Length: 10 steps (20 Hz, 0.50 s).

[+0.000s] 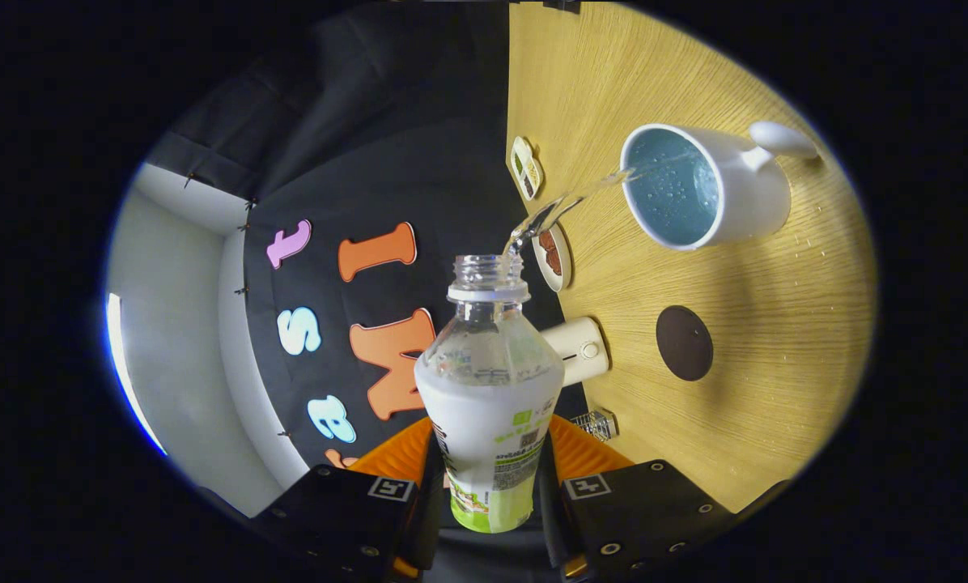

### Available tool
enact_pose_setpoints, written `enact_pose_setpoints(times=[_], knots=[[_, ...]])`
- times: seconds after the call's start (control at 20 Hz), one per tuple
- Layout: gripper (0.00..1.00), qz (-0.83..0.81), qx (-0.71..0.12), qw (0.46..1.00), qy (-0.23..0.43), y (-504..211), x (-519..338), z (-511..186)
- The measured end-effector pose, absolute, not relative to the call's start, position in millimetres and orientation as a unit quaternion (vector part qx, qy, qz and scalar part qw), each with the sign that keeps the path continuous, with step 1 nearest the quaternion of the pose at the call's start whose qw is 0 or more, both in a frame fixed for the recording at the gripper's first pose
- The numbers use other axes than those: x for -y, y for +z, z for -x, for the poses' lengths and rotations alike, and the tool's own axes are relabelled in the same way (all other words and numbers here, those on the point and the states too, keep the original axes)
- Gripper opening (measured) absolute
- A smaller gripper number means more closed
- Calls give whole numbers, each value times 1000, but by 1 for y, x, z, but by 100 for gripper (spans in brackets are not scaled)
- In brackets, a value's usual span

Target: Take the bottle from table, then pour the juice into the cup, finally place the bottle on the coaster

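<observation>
Your gripper pinches the bottle, both fingers pressed to its labelled sides. You have it tipped, open neck ahead of the fingers at 12 o'clock, with a clear stream arcing from the mouth toward 2 o'clock into the white cup on the wooden table. Liquid pools inside the cup. Nearer the fingers, at about 1 o'clock, lies the dark round coaster, bare, well apart from the cup.

One bottle, one cup, one dark coaster, two small dishes, one cream container, all counted on one surface; bottle clamped in tongs.
</observation>
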State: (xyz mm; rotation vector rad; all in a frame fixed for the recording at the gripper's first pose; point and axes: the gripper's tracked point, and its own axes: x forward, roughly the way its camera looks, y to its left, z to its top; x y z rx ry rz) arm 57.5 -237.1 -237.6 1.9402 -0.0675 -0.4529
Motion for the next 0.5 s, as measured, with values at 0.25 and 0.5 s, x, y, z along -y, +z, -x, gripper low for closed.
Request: enact_pose_setpoints(times=[0.25,0.5], knots=[[53,-827,31,530,-188,-238,235,-58],[53,-834,32,518,-186,-232,235,-58]])
